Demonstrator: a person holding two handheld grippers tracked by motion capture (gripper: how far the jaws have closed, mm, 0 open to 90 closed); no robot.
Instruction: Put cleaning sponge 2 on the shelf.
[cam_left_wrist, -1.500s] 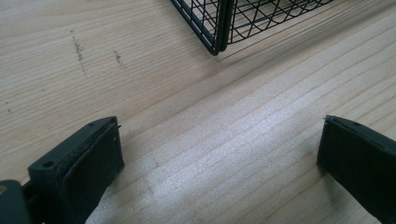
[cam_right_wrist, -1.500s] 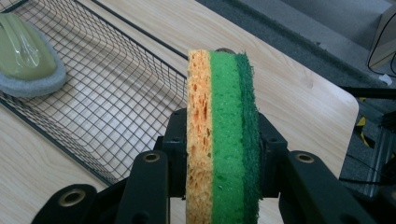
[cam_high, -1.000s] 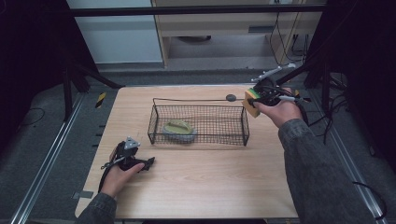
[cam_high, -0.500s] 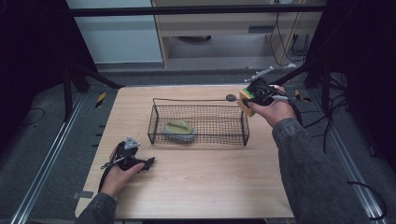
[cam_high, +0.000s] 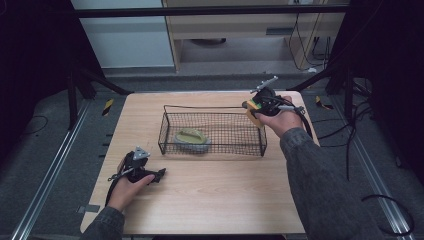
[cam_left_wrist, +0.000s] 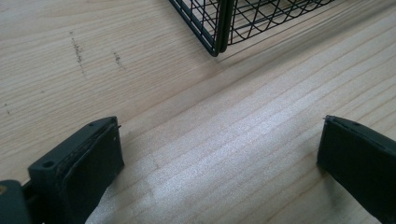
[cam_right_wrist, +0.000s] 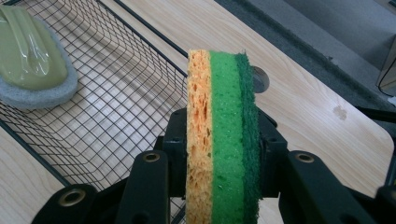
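Observation:
My right gripper (cam_high: 255, 107) is shut on a sponge (cam_right_wrist: 222, 140) with orange, light green and dark green layers, held on edge above the right end of the black wire basket (cam_high: 212, 149). In the high view the sponge (cam_high: 253, 111) hangs at the basket's right rim. Inside the basket lies a scrub brush (cam_high: 191, 140) with an olive handle on a grey pad, also seen as the scrub brush (cam_right_wrist: 32, 60) in the right gripper view. My left gripper (cam_high: 159, 175) rests on the table near the front left, jaws open over bare wood, left of the basket's corner (cam_left_wrist: 219, 28).
The wooden table (cam_high: 215, 200) has free room in front of the basket. A small dark round spot (cam_right_wrist: 261, 77) sits on the table behind the sponge. Black frame posts and cables stand at both sides beyond the table edges.
My right hand has carried the sponge leftward and slightly down, from beside the basket's right end to over its right rim. The left hand has stayed put.

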